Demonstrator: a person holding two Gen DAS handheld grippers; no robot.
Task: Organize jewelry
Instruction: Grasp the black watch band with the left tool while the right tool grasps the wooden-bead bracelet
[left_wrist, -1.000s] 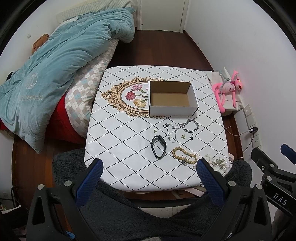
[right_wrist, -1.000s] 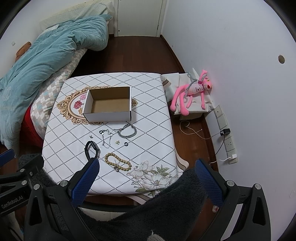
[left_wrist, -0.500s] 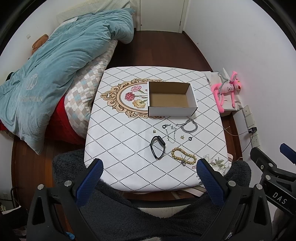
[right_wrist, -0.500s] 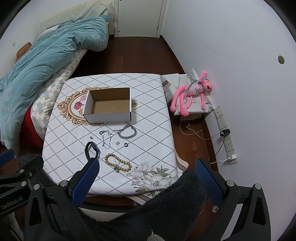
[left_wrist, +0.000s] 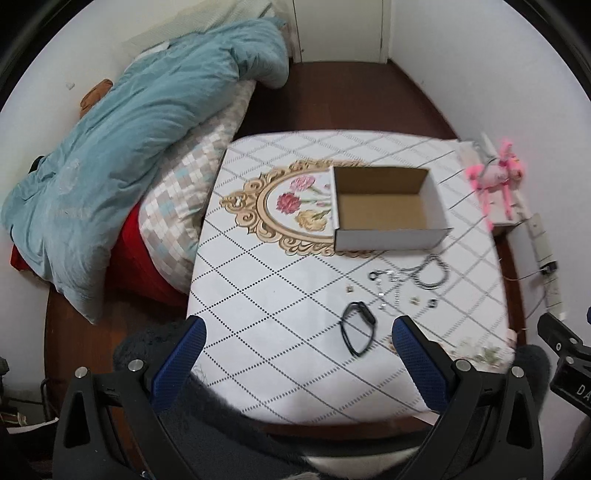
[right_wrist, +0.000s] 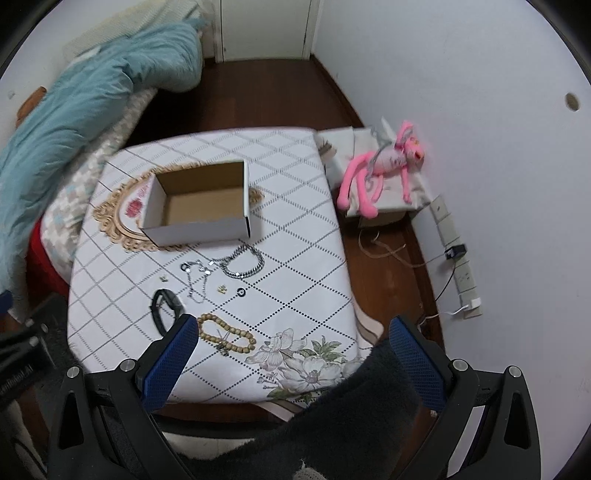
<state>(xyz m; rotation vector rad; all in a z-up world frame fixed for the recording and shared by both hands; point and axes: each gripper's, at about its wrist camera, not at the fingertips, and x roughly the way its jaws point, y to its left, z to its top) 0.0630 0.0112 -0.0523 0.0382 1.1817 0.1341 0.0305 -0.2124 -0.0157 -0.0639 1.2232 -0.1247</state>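
An open white cardboard box (left_wrist: 388, 206) (right_wrist: 199, 206) stands empty on the white diamond-patterned table (left_wrist: 277, 280) (right_wrist: 306, 266). In front of it lie a silver chain bracelet (right_wrist: 243, 262) (left_wrist: 432, 273), a thin chain (right_wrist: 197, 280), small rings and studs, a black band (left_wrist: 356, 328) (right_wrist: 166, 308) and a wooden bead bracelet (right_wrist: 225, 334). My left gripper (left_wrist: 299, 332) is open and empty above the table's near edge, left of the black band. My right gripper (right_wrist: 291, 332) is open and empty, its left finger beside the bead bracelet.
A bed with a teal duvet (left_wrist: 129, 155) and checked pillow (left_wrist: 181, 214) borders the table's left side. A pink plush toy (right_wrist: 384, 166) lies on a low box by the right wall, with a power strip and cables (right_wrist: 458, 269) on the floor.
Both grippers have moved forward and lower toward the table, so the jewelry and box look larger. The left view has shifted leftward. Both stay open and empty.
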